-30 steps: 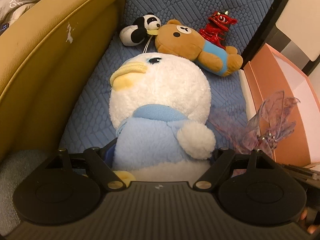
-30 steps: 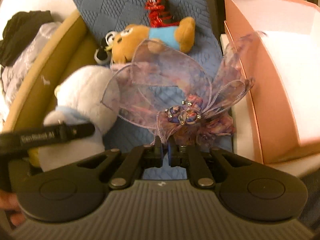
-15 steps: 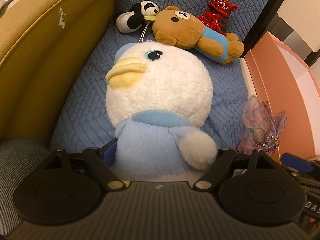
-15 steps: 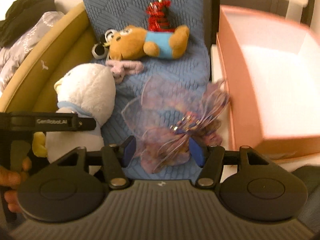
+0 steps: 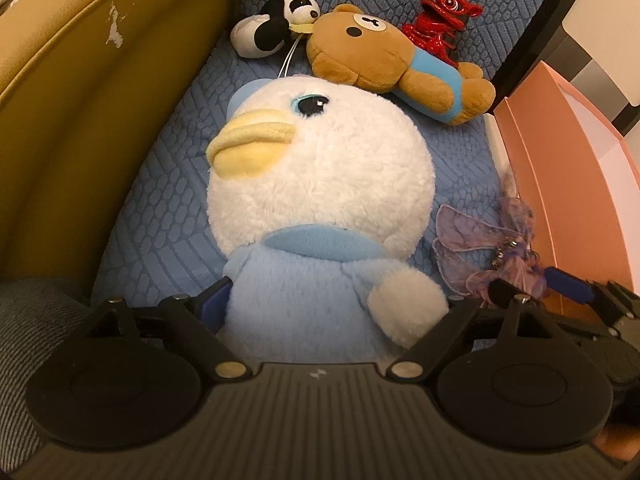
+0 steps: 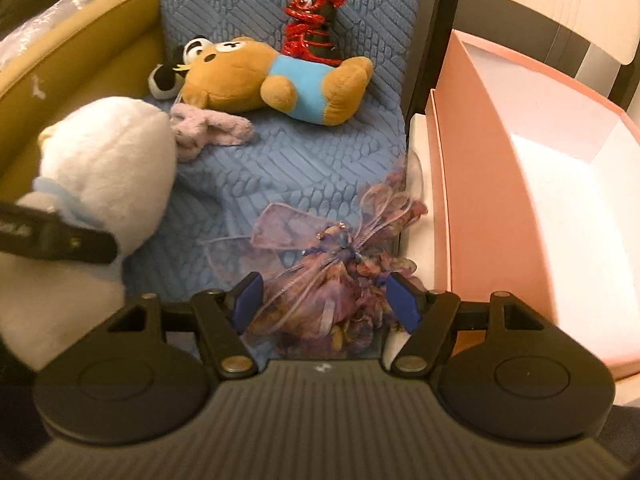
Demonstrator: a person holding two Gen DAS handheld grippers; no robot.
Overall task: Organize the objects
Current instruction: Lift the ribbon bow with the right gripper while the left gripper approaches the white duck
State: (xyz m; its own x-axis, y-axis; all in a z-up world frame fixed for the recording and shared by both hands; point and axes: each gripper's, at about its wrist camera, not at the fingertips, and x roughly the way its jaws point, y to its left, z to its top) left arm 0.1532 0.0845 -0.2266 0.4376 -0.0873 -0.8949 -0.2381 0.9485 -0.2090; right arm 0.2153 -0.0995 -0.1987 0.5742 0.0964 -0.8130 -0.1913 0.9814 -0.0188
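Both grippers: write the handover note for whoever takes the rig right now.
Left gripper: jaws opening around the duck plush, its body between the pads.
Right gripper: jaws opening, the purple bow between them, not pinched.
Bow lies on the blue cushion beside the pink box; bear, panda and red figure lie further back.
Done: nothing in the box as far as visible.
Left: everything.
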